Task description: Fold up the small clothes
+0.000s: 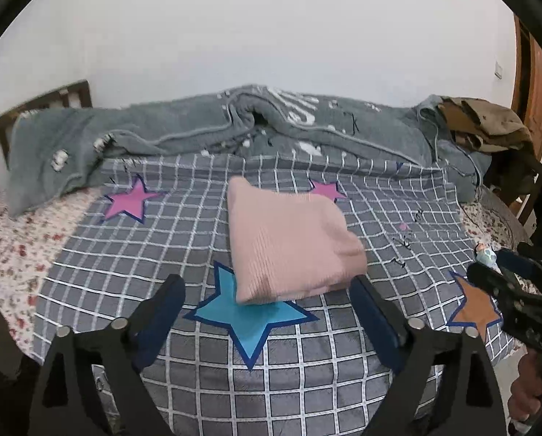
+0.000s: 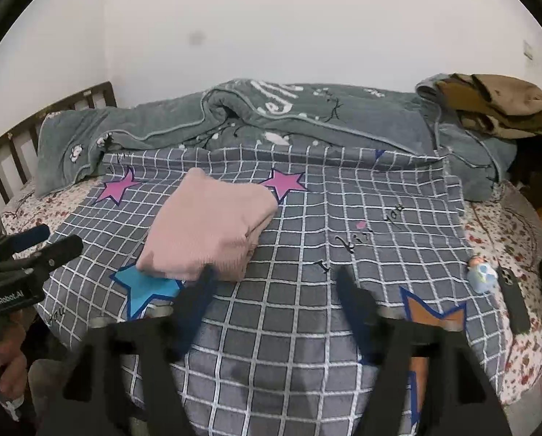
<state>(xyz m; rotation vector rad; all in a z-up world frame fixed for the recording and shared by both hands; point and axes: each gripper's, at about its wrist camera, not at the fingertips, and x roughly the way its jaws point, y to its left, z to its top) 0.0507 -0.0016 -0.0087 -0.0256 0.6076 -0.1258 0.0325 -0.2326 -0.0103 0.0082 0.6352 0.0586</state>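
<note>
The pink top (image 1: 289, 243) lies folded on the checked blanket (image 1: 161, 239) on the bed; both tongs, left (image 1: 267, 290) and right (image 2: 274, 279), are wide apart and hold nothing. A bump from either could mess up the fold; so keep them clear.

Your left gripper (image 1: 269, 292) is matte black plastic with dark blue pads on long angled fingers (image 1: 169, 298) and round silver bolts at the pivots. Your right gripper (image 2: 276, 283) looks like the same build. One body has "GenRobot.AI" printed in white on the side.
</note>
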